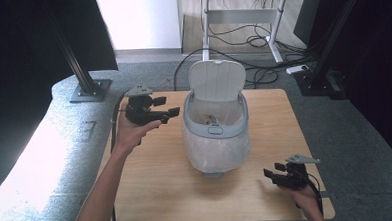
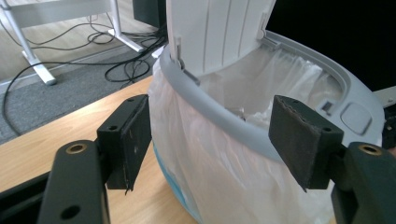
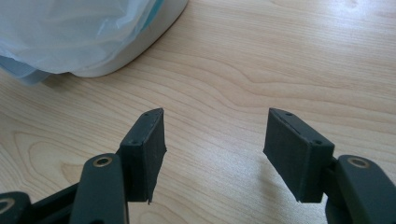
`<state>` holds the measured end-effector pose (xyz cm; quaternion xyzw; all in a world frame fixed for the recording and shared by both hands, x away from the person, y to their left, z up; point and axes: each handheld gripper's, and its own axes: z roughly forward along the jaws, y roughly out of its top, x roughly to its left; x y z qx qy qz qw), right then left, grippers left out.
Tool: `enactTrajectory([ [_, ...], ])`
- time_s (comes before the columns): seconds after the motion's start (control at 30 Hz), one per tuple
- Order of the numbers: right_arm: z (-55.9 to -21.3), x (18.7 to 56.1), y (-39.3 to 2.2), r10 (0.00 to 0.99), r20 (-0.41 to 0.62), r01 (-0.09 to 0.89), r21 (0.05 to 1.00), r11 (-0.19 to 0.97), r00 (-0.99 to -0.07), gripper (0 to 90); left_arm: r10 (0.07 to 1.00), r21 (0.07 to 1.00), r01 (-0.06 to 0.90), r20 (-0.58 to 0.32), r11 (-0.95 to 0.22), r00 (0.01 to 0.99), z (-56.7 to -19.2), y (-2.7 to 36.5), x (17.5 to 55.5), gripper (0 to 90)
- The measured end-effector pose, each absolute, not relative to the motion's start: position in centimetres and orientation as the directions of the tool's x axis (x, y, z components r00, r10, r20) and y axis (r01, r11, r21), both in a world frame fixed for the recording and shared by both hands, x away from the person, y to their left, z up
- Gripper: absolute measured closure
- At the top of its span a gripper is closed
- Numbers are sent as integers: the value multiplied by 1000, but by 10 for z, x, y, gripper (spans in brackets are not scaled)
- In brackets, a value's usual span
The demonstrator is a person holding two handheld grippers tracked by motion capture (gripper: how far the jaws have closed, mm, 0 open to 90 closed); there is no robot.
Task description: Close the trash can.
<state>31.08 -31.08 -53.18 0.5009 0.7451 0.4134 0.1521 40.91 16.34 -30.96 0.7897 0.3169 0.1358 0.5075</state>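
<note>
1. The right gripper sits low at the near right of the table, jaws spread and empty, pointing toward the bin.
2. The bin stands mid-table, bag folded over its grey rim, lid raised at the far side.
3. The left gripper hovers just left of the rim, jaws apart and holding nothing.
4. Judging by this, the bag is being approached; next, likely pinch its edge at the rim.

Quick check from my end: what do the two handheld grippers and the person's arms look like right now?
Both grippers are black, each with two flat rectangular jaws faced in dark padding and brass-coloured pivot rivets. The left gripper and right gripper each carry a grey three-cornered plate on top and trail a black cable. The forearms are bare, no sleeves in view.
</note>
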Motion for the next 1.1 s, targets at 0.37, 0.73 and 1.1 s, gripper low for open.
enactTrajectory([
  [0.37,-533,310,-311,871,190,624,766,157,-452,379,604,895,356,-132,-269,786,-302,148,442,293],
  [0.73,-536,311,-311,869,203,634,758,151,-450,377,579,899,355,-151,-256,801,-300,135,469,297],
  [1.1,-536,309,-314,876,208,640,756,138,-434,378,551,909,347,-172,-230,817,-289,126,486,306],
])
